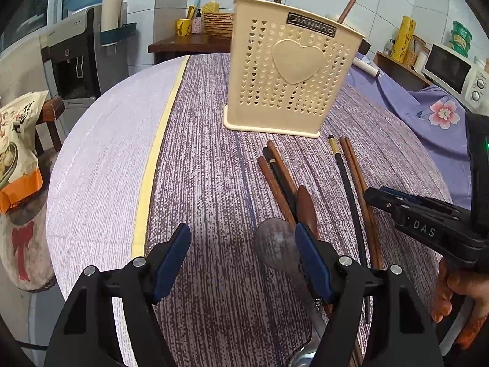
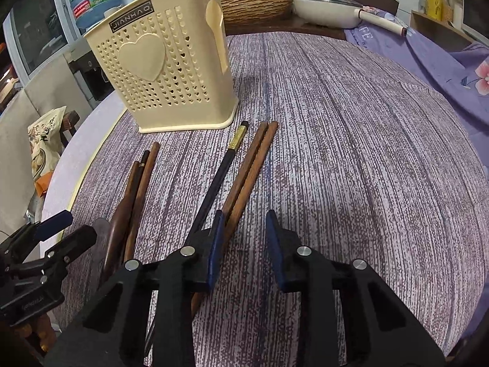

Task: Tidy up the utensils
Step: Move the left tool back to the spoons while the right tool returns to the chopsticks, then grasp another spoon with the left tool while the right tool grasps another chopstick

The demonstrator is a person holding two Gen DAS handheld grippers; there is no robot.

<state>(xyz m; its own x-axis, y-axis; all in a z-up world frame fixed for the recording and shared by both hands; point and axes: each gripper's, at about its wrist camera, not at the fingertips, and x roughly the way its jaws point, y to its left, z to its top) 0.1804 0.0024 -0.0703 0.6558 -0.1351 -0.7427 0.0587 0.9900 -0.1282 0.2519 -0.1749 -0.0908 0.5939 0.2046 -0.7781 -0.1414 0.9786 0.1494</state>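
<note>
A cream perforated utensil holder [image 1: 290, 73] with a heart stands upright on the table; it also shows in the right wrist view [image 2: 171, 70], with one brown stick inside. In front of it lie brown chopsticks [image 2: 247, 171], a black chopstick with a gold band [image 2: 220, 171], a second group of sticks [image 1: 276, 177] and a dark wooden spoon [image 2: 117, 226]. A metal spoon [image 1: 276, 244] lies by my left gripper's right finger. My left gripper [image 1: 241, 244] is open and empty. My right gripper [image 2: 244, 229] is open, its left finger over the brown chopsticks.
The round table has a mottled purple cloth [image 2: 351, 153] and a pale strip with a yellow line [image 1: 152, 159] at left. A white pan [image 2: 330, 12] and wicker basket [image 2: 256, 3] stand at the far side. A snack bag [image 1: 18, 140] sits on a chair at left.
</note>
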